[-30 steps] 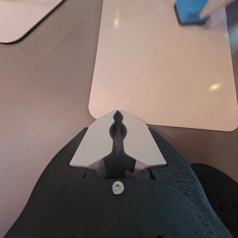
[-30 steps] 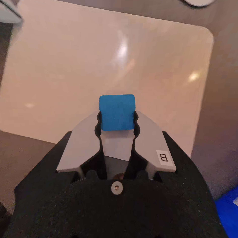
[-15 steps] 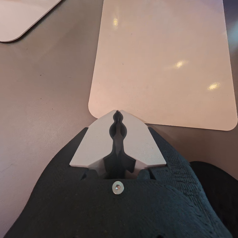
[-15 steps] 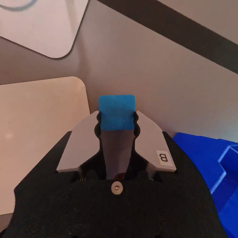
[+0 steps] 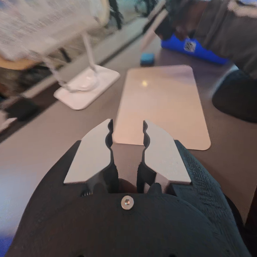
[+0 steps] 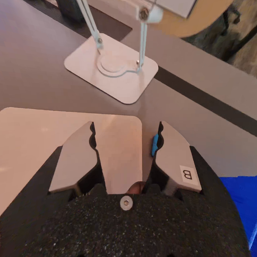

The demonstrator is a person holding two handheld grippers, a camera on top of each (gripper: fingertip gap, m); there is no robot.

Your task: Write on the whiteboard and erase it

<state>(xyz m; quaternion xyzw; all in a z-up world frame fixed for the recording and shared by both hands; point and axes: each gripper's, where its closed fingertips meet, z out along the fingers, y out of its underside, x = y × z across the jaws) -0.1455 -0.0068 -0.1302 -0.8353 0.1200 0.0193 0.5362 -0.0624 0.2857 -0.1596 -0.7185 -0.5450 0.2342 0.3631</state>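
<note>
Since both sets of jaws stand apart w/ nothing between them, we read the job as about done: the whiteboard (image 5: 157, 105) looks blank and the blue eraser (image 5: 147, 59) sits on the table (image 5: 48, 146), off the board. From our left gripper (image 5: 127, 122), jaws narrowly parted, the board lies straight ahead, its long axis running away from us along the line of the fingers, near edge just under the tips. The eraser sits beyond the far short edge, a bit right of the jaw line, just beside the board; whether it touches the edge we can't tell, pic is blurry there. From our right gripper (image 6: 125, 123), jaws wide, the board's corner (image 6: 133, 122) shows through the gap, and the eraser (image 6: 155, 144) peeks out as a thin blue sliver at the inner face of the right-hand finger, mostly hidden under it, so it's right of the gap, not centred. Judging by that, the right gripper is much the nearer one; if the eraser needs picking up again, we'd shift right a touch first. A white stand base (image 6: 111, 68) is further ahead, and a blue bin (image 6: 242, 194) is off to the right.
</note>
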